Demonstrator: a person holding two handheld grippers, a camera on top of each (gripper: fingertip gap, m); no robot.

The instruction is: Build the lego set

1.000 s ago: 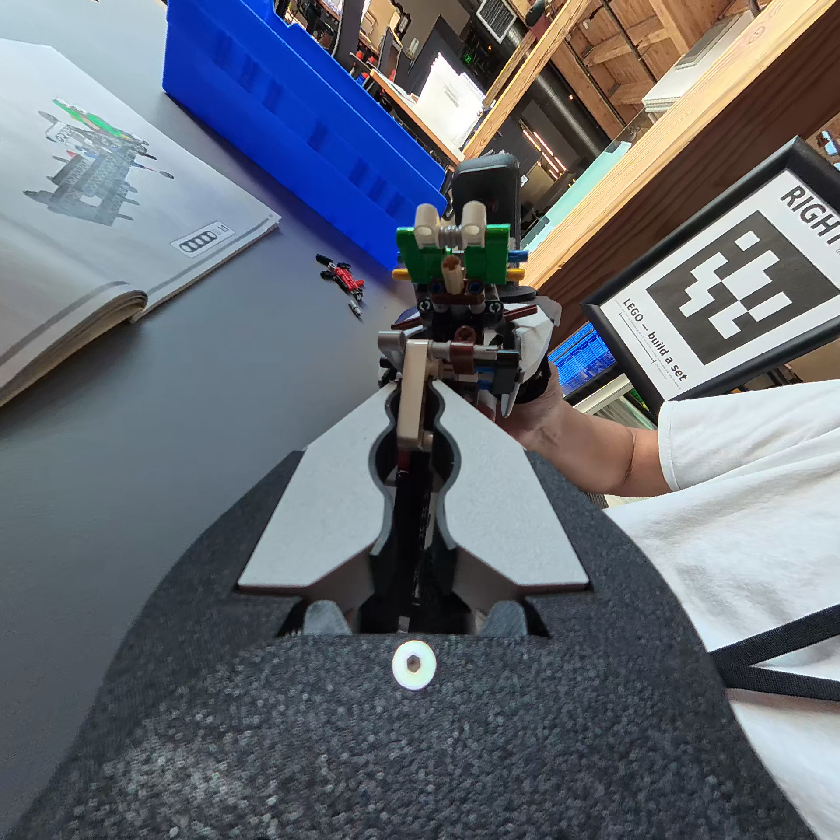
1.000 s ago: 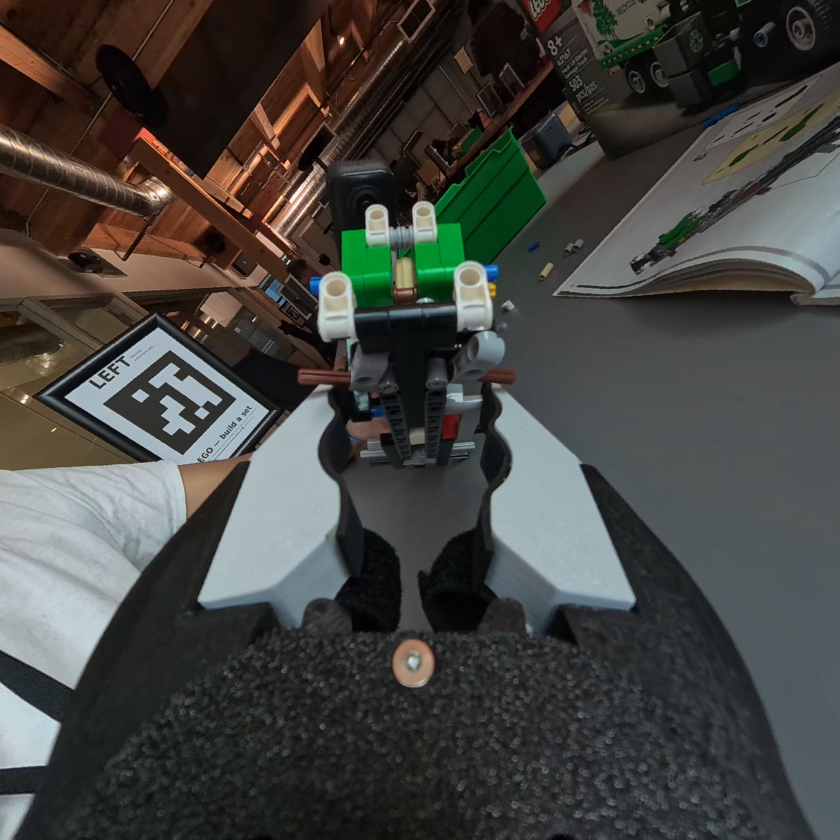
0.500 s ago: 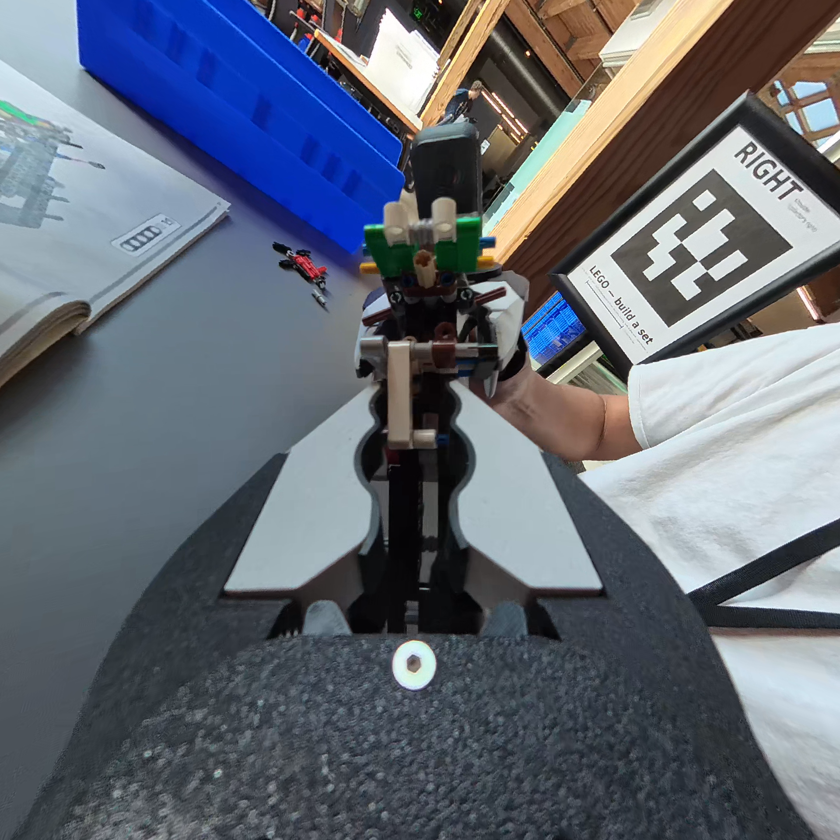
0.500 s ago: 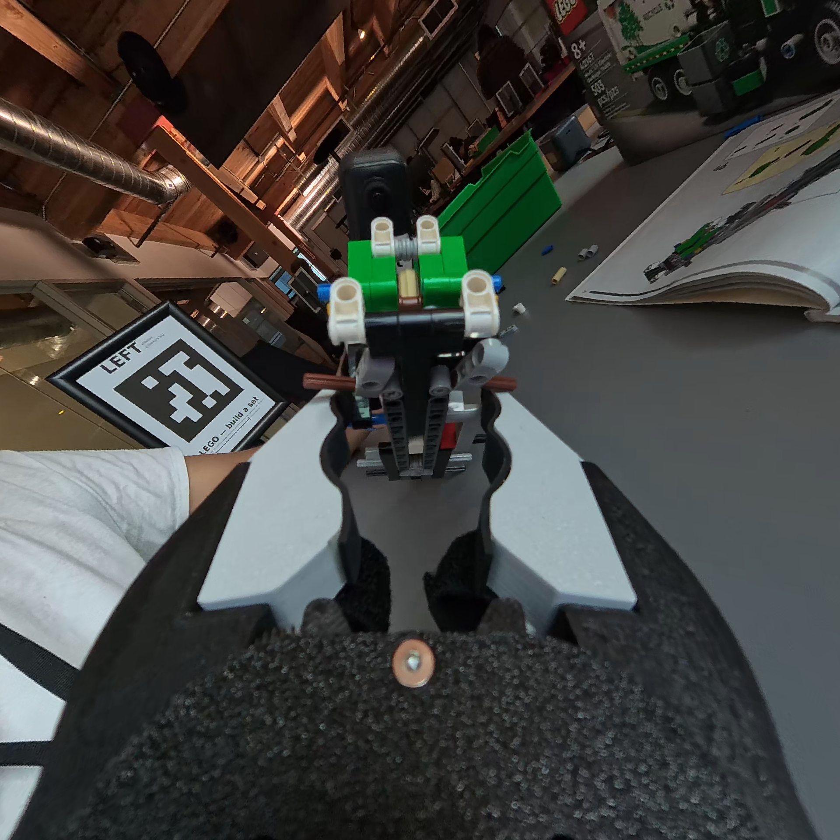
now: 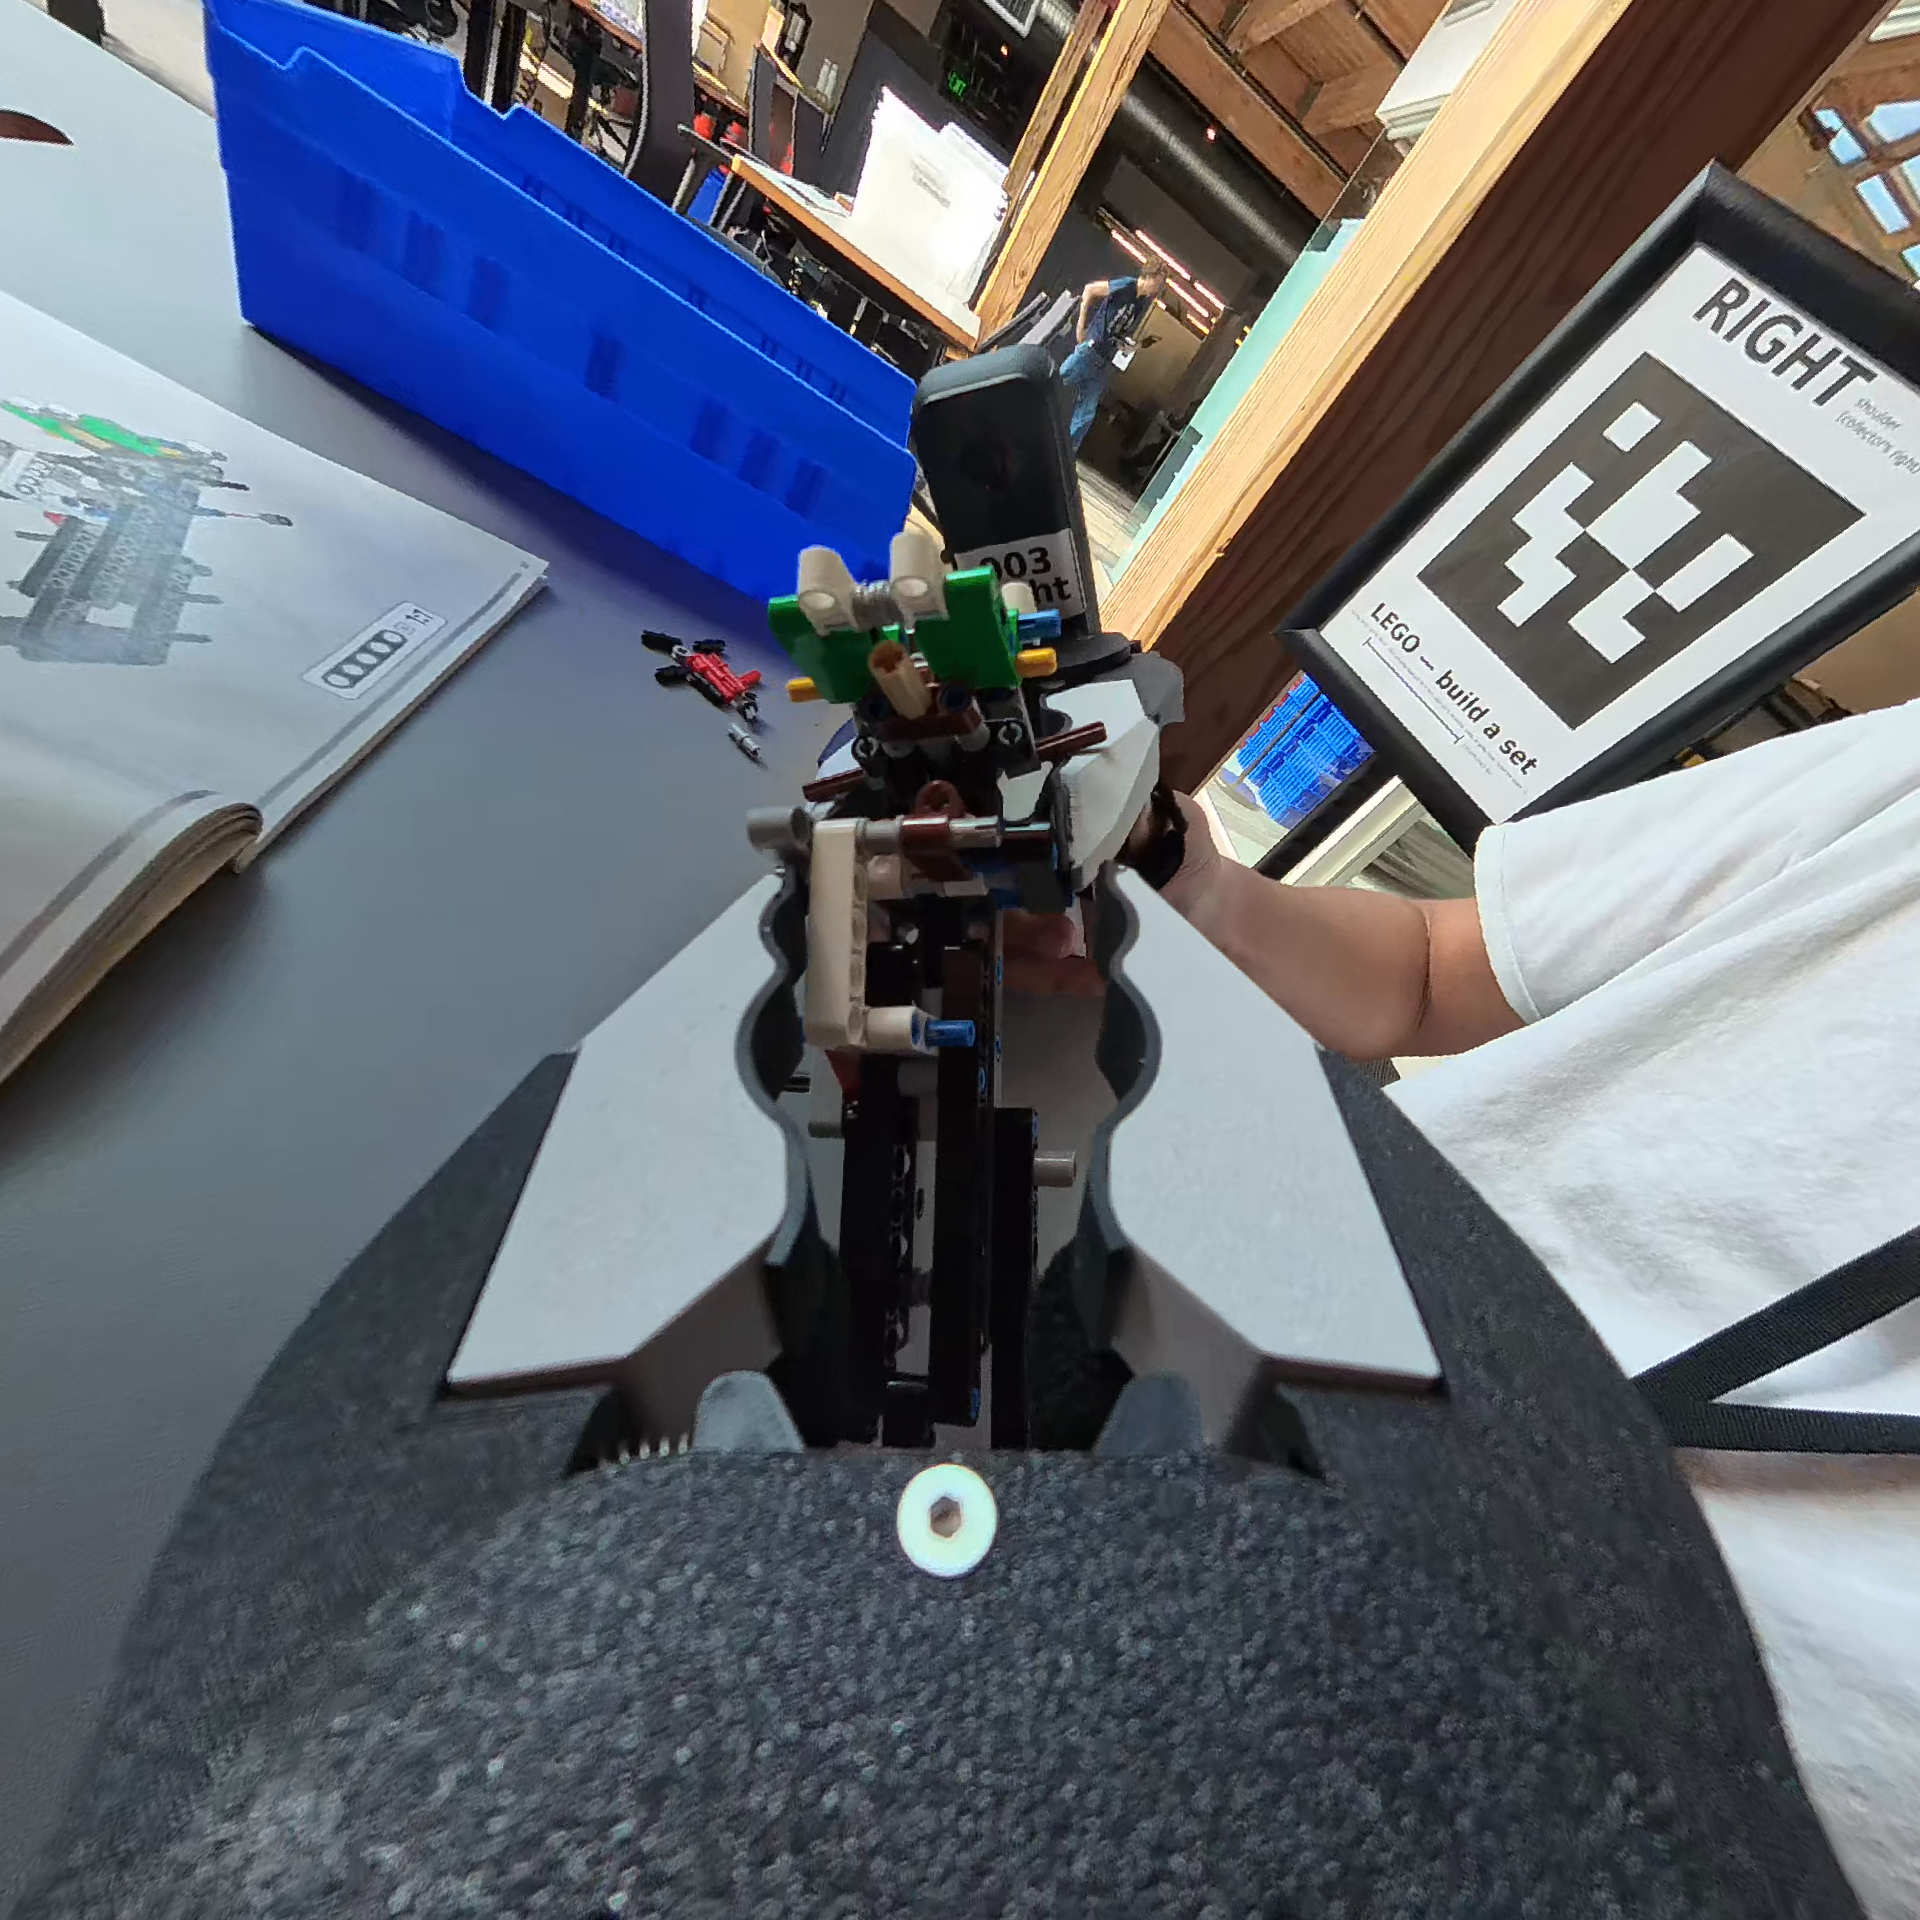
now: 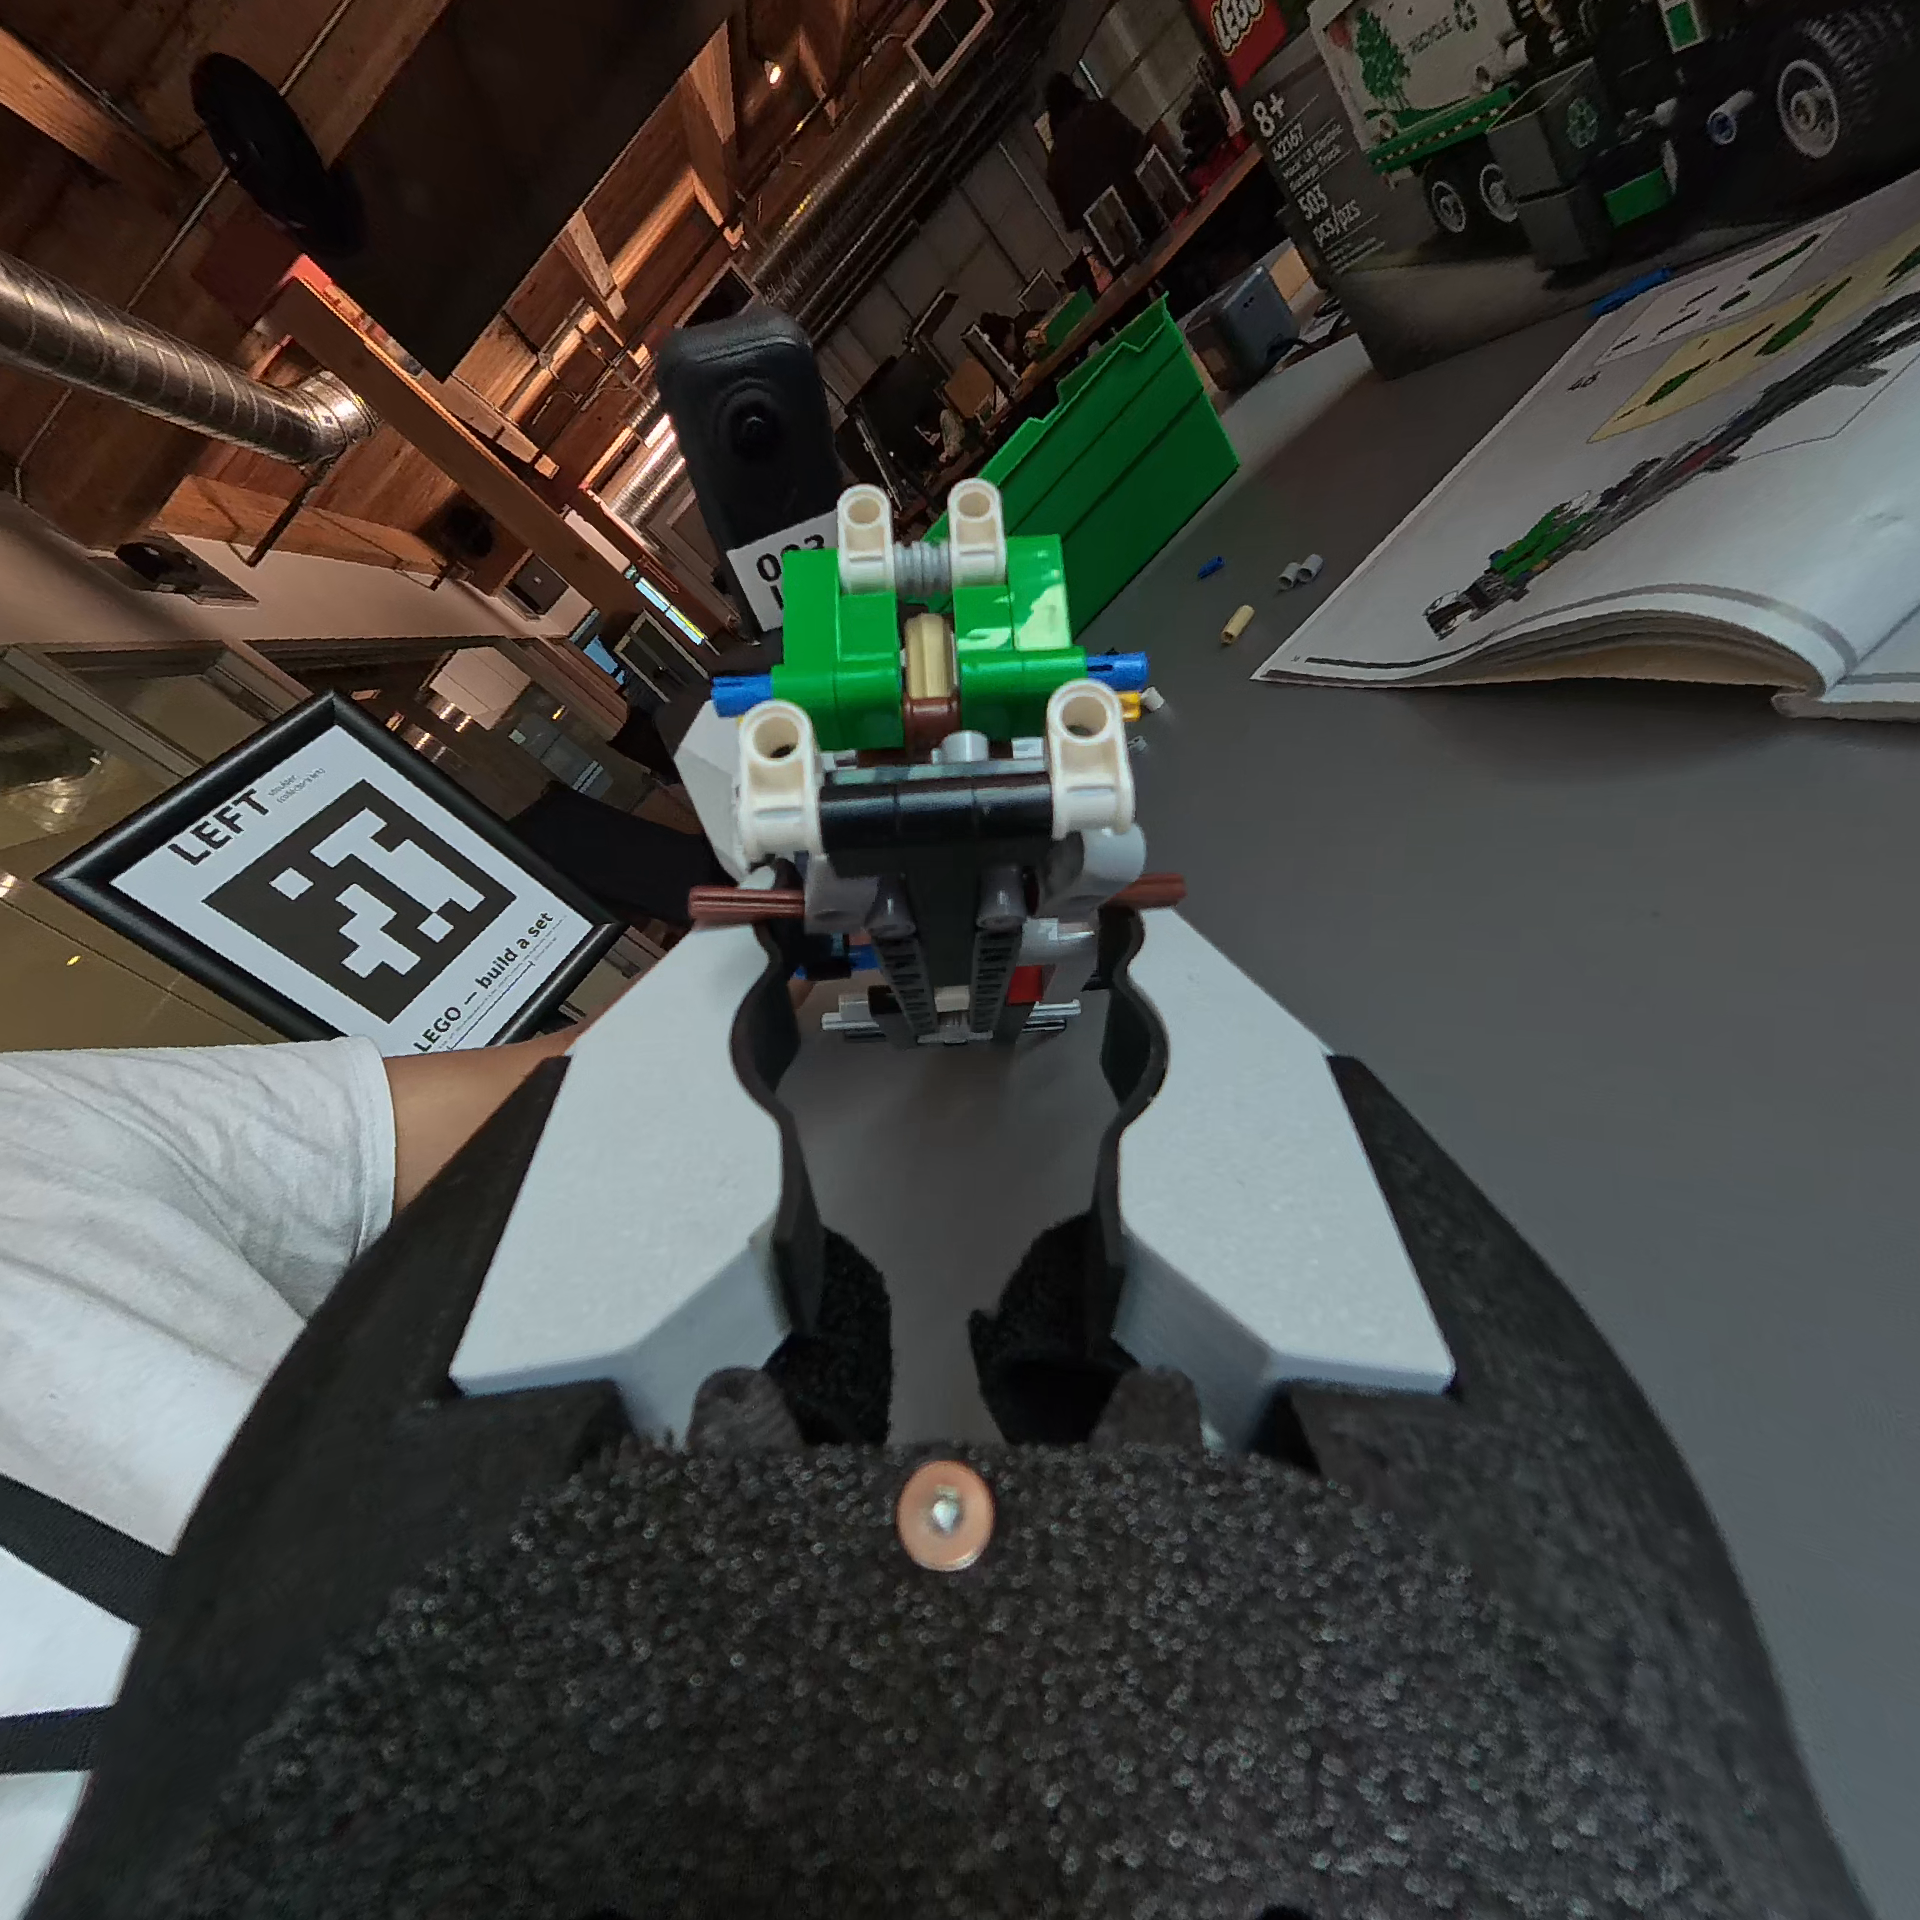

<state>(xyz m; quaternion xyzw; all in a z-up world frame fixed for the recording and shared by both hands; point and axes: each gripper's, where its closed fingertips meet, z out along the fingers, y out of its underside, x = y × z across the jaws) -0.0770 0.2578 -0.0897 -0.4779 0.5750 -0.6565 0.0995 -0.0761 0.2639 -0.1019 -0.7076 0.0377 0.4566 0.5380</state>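
Note:
The lego model [image 5: 894,644], with green bricks, tan connectors and long black beams, is held above the dark table between both grippers. My left gripper [image 5: 945,894] has its jaws standing apart around the black beams, with narrow gaps on both sides. My right gripper [image 6: 945,935] is shut on the model's [image 6: 914,644] other end, with brown axle ends sticking out over its fingertips. In the left wrist view the right gripper's white finger [image 5: 1122,748] shows at the model's far end.
An open instruction booklet [image 5: 156,623] lies at left, also in the right wrist view [image 6: 1662,540]. A blue bin [image 5: 520,312] stands behind loose red and black pieces [image 5: 707,670]. A green bin [image 6: 1122,447], the set's box [image 6: 1558,125] and small loose parts [image 6: 1236,623] lie farther off. Framed signs [image 5: 1610,540] hang on the person. My two grippers' fingertips are within a few centimetres of each other.
My left gripper's jaws have spread wider around the model, and more of the black beams now lies between them. The right gripper keeps the same hold.

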